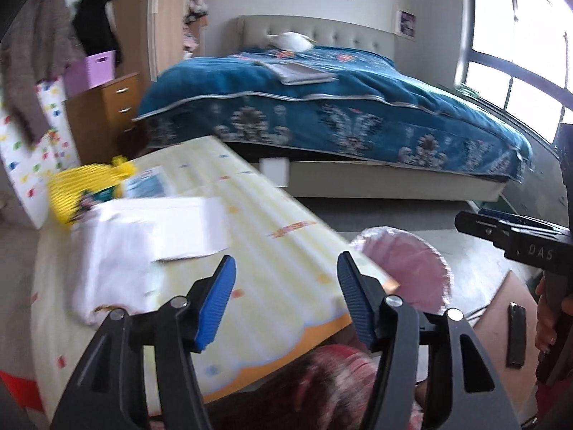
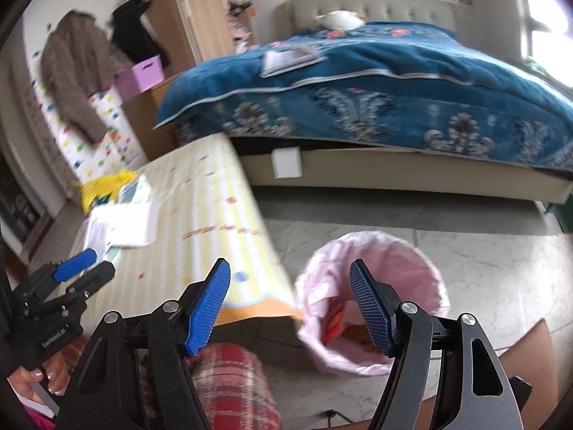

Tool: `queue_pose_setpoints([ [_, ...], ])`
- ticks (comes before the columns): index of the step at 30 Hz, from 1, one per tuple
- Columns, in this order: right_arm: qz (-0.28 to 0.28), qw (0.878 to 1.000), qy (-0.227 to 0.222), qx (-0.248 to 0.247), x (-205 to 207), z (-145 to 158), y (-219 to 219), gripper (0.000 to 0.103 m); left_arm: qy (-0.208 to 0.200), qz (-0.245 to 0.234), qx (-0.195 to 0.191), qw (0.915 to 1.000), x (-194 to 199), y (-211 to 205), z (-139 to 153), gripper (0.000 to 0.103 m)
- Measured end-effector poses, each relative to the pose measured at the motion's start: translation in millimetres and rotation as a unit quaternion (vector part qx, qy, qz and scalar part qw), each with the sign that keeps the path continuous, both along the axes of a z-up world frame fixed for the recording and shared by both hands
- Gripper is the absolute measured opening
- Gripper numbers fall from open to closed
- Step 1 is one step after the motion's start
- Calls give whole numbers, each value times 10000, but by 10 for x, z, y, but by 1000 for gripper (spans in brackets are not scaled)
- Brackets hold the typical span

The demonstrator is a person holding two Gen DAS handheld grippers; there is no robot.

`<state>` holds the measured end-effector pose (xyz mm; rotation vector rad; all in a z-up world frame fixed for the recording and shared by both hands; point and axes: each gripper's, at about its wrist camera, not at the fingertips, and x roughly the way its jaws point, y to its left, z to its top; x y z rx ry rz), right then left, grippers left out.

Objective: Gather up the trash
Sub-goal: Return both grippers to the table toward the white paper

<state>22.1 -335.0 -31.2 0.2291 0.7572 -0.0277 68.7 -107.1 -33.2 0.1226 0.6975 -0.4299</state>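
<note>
A waste bin with a pink liner [image 2: 376,297] stands on the floor beside the table's near corner; red and orange wrappers [image 2: 335,326] lie inside it. On the table with the yellow patterned cloth [image 1: 279,251] lie white papers [image 1: 150,236], a blue-and-white packet [image 1: 147,182] and a yellow bag [image 1: 78,186]. My left gripper [image 1: 286,258] hovers open over the table's near edge, nothing between its blue pads. My right gripper [image 2: 290,264] is open too, above the gap between table and bin, empty. The bin [image 1: 404,268] shows just right of the left gripper.
A bed with a blue patterned cover [image 1: 340,107] fills the back. Wooden drawers [image 1: 114,111] with a pink box [image 1: 93,70] stand at the left, below hanging clothes. A person's red plaid lap [image 2: 229,383] is under the grippers. A dark flat object [image 1: 515,335] lies at lower right.
</note>
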Motion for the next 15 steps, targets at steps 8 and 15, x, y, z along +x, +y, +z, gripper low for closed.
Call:
queue_pose_setpoints([
  [8,869,9959,30,-243,303,58,867,70,-63,1121,98,9936,2,996,-51,62],
  [15,1448,9883,70,-466,570,58,1472,70,109,1773,146,9840,128,1657,-156,71],
])
